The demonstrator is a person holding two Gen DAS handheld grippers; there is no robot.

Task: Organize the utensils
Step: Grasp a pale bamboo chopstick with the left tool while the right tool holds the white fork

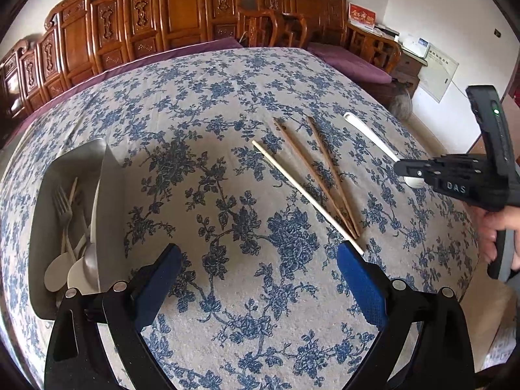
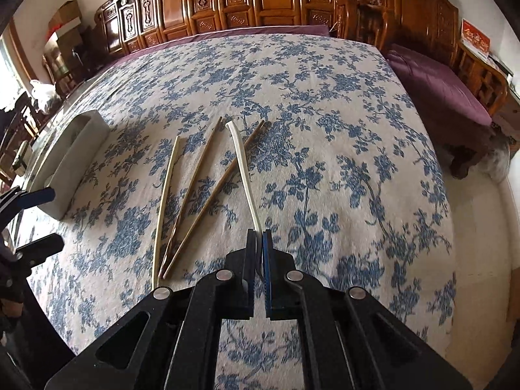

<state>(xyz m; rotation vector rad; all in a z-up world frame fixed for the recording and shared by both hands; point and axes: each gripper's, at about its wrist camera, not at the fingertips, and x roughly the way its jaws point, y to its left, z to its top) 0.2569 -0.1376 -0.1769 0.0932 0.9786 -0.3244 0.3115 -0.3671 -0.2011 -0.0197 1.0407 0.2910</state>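
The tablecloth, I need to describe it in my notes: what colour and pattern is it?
The tablecloth is off-white with blue flower sprays, clearest in the right wrist view.

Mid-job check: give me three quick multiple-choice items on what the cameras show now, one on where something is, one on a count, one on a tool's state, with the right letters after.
1. Where is the metal tray as the left wrist camera sees it?
A. Left side of the table
B. Far right edge
C. On the purple bench

2. How many chopsticks lie loose on the floral tablecloth?
A. One
B. Three
C. Five

3. What is the right tool doing?
A. Open, holding nothing
B. Shut on a fork
C. Shut on the white spoon

Answers:
1. A: the tray, with a fork and spoons inside, sits left of the open left tool.
2. B: one pale chopstick and two brown chopsticks lie side by side.
3. C: in the right wrist view the pads are closed on the spoon's handle.
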